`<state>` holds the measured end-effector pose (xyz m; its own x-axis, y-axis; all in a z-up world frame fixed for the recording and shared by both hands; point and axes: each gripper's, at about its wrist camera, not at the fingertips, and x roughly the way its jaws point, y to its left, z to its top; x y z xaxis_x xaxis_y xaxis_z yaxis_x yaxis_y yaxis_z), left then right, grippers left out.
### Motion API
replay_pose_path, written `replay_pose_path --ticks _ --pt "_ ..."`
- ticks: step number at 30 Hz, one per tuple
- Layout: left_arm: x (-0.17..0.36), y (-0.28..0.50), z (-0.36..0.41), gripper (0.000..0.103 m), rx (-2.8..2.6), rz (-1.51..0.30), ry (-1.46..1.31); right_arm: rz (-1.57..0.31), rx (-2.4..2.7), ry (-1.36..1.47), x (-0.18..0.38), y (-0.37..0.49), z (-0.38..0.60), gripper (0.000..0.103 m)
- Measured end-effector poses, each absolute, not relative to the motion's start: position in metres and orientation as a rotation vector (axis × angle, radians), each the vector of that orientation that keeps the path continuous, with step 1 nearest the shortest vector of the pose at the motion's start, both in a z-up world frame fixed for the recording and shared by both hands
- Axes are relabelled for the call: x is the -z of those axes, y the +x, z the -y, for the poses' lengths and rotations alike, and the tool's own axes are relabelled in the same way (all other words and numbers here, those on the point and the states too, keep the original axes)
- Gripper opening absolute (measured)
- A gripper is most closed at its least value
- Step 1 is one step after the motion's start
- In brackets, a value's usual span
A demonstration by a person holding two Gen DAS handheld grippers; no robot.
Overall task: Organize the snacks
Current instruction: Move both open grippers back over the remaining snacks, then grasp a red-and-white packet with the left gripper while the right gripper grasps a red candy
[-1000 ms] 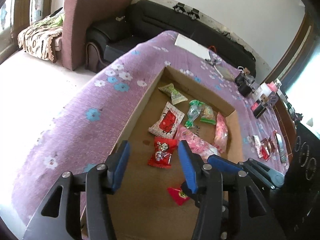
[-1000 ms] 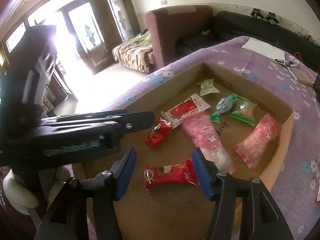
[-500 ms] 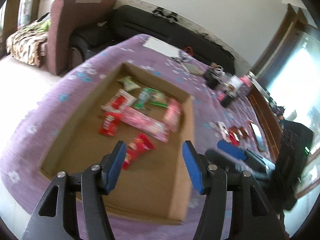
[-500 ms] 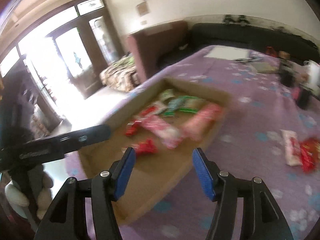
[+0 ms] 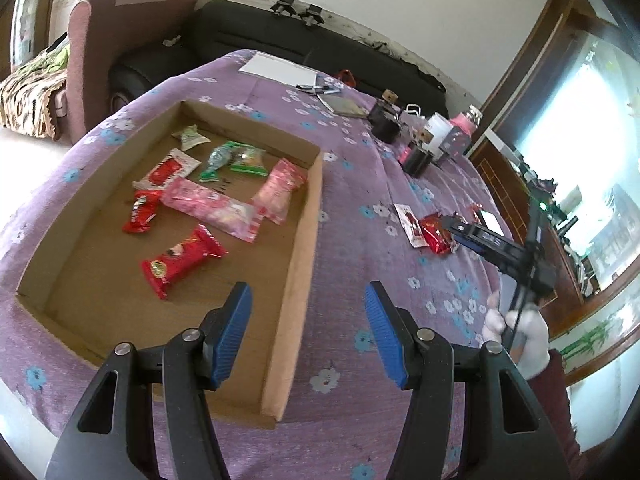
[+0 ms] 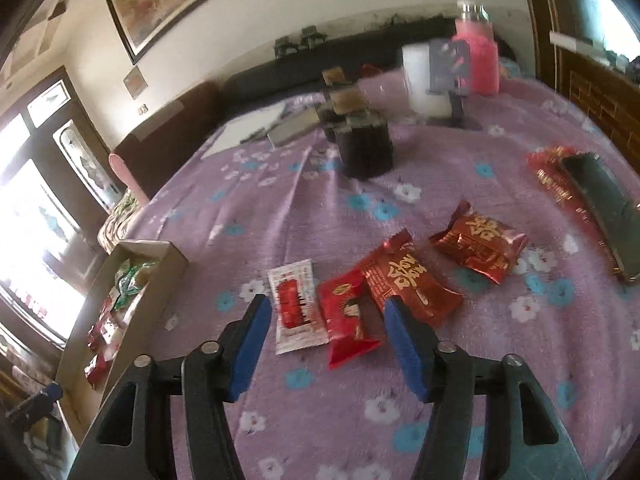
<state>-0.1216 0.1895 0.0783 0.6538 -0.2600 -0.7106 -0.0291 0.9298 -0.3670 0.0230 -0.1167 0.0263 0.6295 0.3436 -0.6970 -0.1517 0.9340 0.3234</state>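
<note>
A shallow cardboard tray (image 5: 308,216) on the purple flowered cloth holds several snack packets, among them a red one (image 5: 180,264) and a long pink one (image 5: 212,208). My left gripper (image 5: 308,308) hovers open above the tray's right wall, holding nothing. My right gripper (image 6: 326,320) hangs low over loose snacks on the cloth, its jaws closing. A white-and-red sachet (image 6: 294,308) and a red packet (image 6: 348,320) lie between its fingers, untouched by the pads. Two dark red packets with gold writing (image 6: 408,276) lie just beyond. The left wrist view shows the right gripper (image 5: 452,226) in a white-gloved hand (image 5: 516,332).
Black jars (image 6: 366,148), a white cup (image 6: 420,80) and a pink bottle (image 6: 478,56) stand behind the loose snacks. A dark flat case (image 6: 600,196) lies on a red packet at the right. Papers (image 5: 280,70) and pens lie far back, with a black sofa (image 5: 160,64) beyond the table.
Both grippers swung right, away from the tray's inside. The right gripper left the red packet in the tray and now hangs over the loose snacks with narrower jaws. The left jaws widened.
</note>
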Motion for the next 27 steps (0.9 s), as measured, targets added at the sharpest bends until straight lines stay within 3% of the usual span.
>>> replay_pose_path --ticks 1,9,11,12,27 --pt "-0.078 -0.12 -0.186 0.057 0.137 -0.858 -0.357 -0.86 -0.291 0.247 -0.022 0.028 0.116 0.046" --pt "-0.076 -0.103 -0.158 0.057 0.17 -0.89 -0.324 -0.895 -0.284 0.166 0.001 0.038 0.103 0.046" --pt "-0.073 -0.095 -0.148 0.057 0.185 -0.909 -0.319 -0.888 -0.282 0.144 0.001 0.037 0.1 0.037" --pt "-0.072 -0.09 -0.142 0.057 0.192 -0.917 -0.314 -0.889 -0.275 0.131 0.001 0.037 0.098 0.021" --pt "-0.037 0.02 -0.054 0.057 0.271 -1.052 -0.312 -0.944 -0.241 0.227 0.002 0.031 0.126 0.021"
